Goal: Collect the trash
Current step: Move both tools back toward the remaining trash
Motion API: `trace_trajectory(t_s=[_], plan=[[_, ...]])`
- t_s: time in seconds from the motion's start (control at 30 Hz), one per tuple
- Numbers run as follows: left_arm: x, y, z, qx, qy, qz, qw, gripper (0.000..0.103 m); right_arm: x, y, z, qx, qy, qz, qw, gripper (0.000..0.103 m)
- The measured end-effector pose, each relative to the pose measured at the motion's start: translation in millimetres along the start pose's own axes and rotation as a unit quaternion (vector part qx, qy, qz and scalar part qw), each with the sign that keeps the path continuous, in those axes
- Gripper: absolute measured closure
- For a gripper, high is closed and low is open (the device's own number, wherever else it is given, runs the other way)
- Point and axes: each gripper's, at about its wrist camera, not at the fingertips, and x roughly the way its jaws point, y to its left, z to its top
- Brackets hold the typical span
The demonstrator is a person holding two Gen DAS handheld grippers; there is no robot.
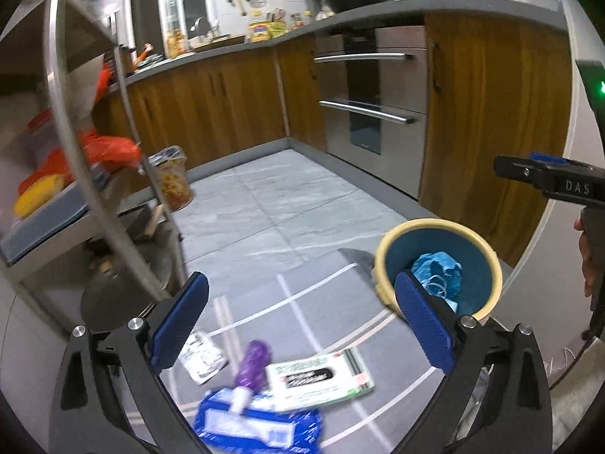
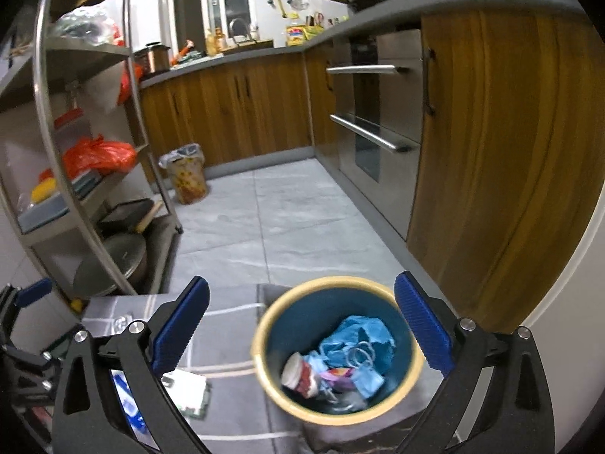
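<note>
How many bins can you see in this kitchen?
2. A blue bin with a cream rim sits on the grey mat close by, holding trash. A patterned bin with a plastic liner stands on the floor beside the metal shelf. Others may be hidden.

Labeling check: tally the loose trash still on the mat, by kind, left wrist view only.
Purple wrappers: 1, purple wrapper
Blue packs: 1, blue pack
White-green wipes packs: 1, wipes pack
Silver foil wrappers: 1, foil wrapper
Total: 4
</note>
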Motion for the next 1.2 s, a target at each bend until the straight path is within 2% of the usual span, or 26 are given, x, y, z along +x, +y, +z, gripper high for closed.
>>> trace_trajectory(t_s=[0.1,0.17,0.33,0.57,0.83,0.97,1.07,1.1,1.2], plan=[[-11,18,-4,0.010,0.004,0.020,0.9997,0.006,0,21,-5,-0.007,0.008,-0.006,1.000,0.005],[-19,34,-9,0.006,0.004,0.031,0.9995,0.006,3,37,-7,-0.004,0.014,0.006,1.000,0.005],[-23,80,-33,-0.038,0.016,0.057,0.9976,0.006,12,81,-17,-0.032,0.025,0.034,0.999,0.005],[-8,134,-62,-0.063,0.044,0.092,0.9928,0.006,46,138,-33,-0.087,0.062,0.073,0.992,0.005],[16,188,-80,-0.133,0.066,0.114,0.9824,0.006,98,180,-45,-0.092,0.117,0.093,0.984,0.005],[28,199,-89,-0.156,0.082,0.102,0.9791,0.006,119,203,-61,-0.121,0.153,0.117,0.974,0.005],[36,202,-96,-0.144,0.095,0.095,0.9804,0.006,122,211,-75,-0.165,0.171,0.148,0.960,0.005],[37,202,-97,-0.141,0.097,0.094,0.9807,0.006,122,214,-82,-0.201,0.173,0.155,0.952,0.005],[38,205,-99,-0.150,0.101,0.089,0.9795,0.006,125,208,-99,-0.249,0.190,0.156,0.937,0.005]])
